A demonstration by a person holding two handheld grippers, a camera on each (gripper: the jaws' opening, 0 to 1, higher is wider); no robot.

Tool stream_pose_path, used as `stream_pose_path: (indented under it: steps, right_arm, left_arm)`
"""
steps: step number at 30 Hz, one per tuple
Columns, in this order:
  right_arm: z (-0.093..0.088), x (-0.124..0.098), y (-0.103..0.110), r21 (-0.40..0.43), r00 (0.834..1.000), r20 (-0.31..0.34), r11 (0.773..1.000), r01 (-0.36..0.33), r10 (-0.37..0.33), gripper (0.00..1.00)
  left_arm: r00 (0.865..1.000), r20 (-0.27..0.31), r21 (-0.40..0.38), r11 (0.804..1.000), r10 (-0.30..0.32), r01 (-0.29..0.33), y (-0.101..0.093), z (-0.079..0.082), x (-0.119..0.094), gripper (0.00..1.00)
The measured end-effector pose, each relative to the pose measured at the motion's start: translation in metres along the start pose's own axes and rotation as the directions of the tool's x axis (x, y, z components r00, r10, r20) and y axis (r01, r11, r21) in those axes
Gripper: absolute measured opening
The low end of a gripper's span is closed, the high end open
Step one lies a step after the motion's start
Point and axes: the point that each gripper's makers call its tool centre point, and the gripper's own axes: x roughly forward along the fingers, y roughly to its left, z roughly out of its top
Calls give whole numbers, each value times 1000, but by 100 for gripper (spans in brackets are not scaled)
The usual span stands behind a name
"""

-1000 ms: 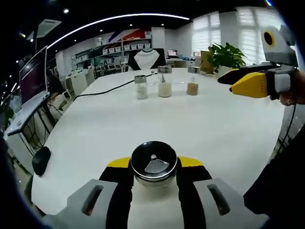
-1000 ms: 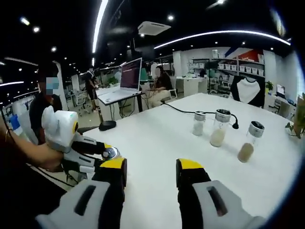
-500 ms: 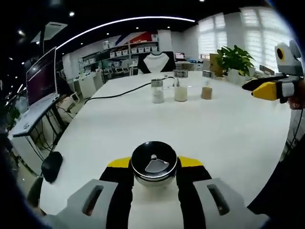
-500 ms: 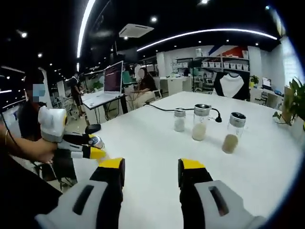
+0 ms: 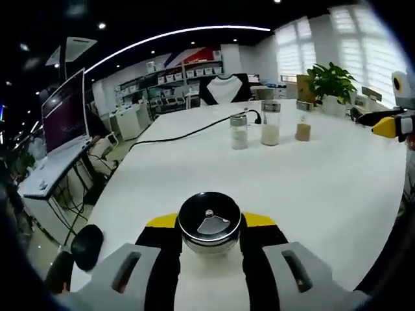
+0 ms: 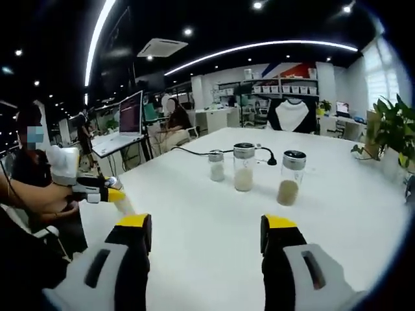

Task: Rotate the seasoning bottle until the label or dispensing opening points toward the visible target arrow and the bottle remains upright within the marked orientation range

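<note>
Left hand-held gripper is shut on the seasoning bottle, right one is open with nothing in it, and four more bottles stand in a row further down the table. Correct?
Not quite: the right gripper view shows three bottles in the row, not four. The rest holds: the left hand-held gripper is shut on the seasoning bottle, and the right hand-held gripper is open and empty.

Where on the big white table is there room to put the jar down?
The white table is bare between the right tool and the three bottles. It is also bare between the left tool, shut on its seasoning bottle, and that row. Crowded spots: the bottles and black cable.
</note>
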Motion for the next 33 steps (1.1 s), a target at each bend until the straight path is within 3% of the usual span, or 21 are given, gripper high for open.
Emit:
stream_pose_path:
  steps: [16,33]
  right_arm:
    - [-9,-22,-22,25,995,-21,995,98,-98,67]
    - [-18,-28,-21,52,992,-40,991,126,-124,65]
  left_arm:
    - [1000,2,-77,997,-15,15,10,4,29,36]
    - [1000,16,-86,996,0,1,9,4,28,37]
